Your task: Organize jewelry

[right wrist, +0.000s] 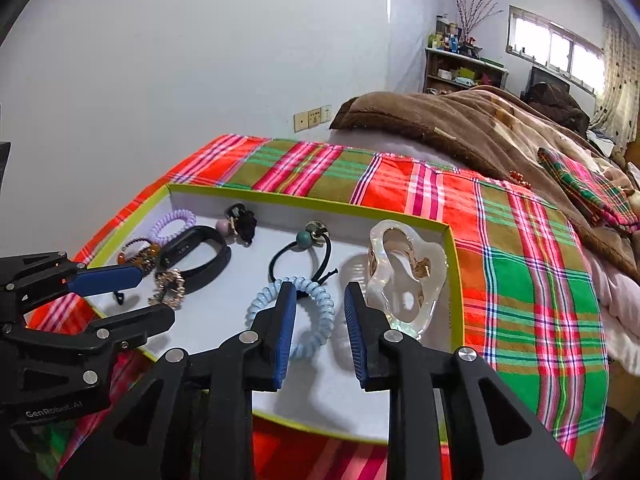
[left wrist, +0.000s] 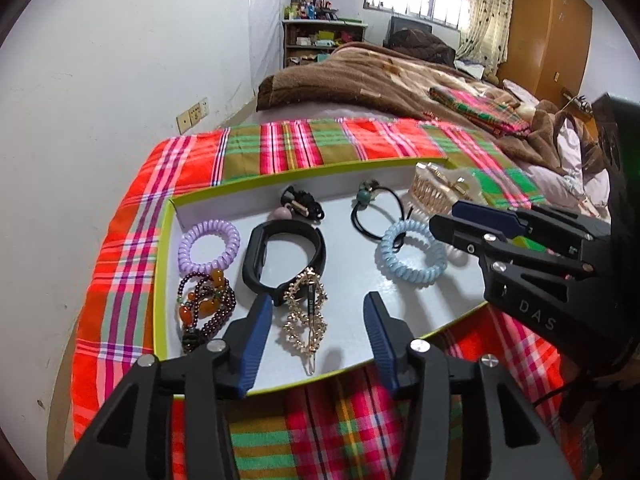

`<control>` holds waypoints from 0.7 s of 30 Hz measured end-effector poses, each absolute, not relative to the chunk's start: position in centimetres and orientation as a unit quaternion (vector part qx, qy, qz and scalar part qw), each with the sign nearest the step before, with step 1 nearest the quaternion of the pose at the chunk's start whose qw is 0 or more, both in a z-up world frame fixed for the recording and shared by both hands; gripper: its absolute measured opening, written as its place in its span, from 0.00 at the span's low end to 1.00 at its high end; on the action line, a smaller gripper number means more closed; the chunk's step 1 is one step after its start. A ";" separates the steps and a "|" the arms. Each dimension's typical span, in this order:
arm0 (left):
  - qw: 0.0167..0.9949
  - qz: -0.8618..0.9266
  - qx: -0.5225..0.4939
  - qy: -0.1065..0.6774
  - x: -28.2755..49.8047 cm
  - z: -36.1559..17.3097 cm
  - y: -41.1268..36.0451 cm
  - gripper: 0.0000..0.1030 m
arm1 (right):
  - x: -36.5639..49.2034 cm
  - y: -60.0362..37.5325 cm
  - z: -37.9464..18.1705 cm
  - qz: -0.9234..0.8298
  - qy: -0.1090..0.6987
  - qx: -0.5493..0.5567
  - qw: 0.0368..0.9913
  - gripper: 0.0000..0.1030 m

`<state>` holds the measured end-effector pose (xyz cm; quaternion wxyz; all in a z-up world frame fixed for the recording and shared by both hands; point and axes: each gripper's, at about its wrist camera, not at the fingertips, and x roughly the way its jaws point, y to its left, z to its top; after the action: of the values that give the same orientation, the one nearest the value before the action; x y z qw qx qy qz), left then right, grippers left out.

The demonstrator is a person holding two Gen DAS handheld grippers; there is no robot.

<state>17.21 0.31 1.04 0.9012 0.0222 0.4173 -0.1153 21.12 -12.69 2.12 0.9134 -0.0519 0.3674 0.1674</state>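
A shallow green-rimmed tray (left wrist: 162, 264) lies on a plaid cloth and holds the jewelry. My left gripper (left wrist: 314, 314) is open and empty, its fingers on either side of a gold chain hair clip (left wrist: 306, 314) at the tray's near edge. Beside the clip lie a black band (left wrist: 280, 260), a purple coil tie (left wrist: 208, 246) and a dark bead bracelet (left wrist: 204, 306). My right gripper (right wrist: 320, 322) is open and empty over a light blue coil tie (right wrist: 296, 308), with a clear claw clip (right wrist: 404, 276) to its right. Black hair ties (right wrist: 300, 256) lie behind.
The plaid cloth (right wrist: 520, 248) covers the surface around the tray. A bed with a brown blanket (right wrist: 480, 128) lies behind. A white wall (left wrist: 100, 80) stands to the left. A folded plaid cloth (left wrist: 476, 110) rests on the bed.
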 end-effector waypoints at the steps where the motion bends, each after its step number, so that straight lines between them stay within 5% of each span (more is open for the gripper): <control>1: 0.902 -0.113 0.020 0.416 17.1 1.3 0.3 0.51 | 20.8 -12.8 2.4 0.165 0.364 -0.050 0.915 0.25; 16: 0.928 -0.044 -0.003 0.370 11.7 4.4 1.4 0.54 | 14.5 -14.0 5.6 0.151 0.328 -0.021 0.932 0.27; 19: 0.932 -0.021 0.002 0.362 10.5 4.7 1.5 0.54 | 12.9 -14.1 6.1 0.148 0.320 -0.016 0.936 0.46; 21: 0.934 -0.003 0.008 0.357 9.8 4.8 1.5 0.54 | 11.8 -14.2 6.4 0.146 0.314 -0.014 0.938 0.47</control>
<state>9.84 1.49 4.80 0.9339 0.0082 0.3574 -0.0027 11.82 -14.25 6.43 0.9380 -0.0141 0.3143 0.1458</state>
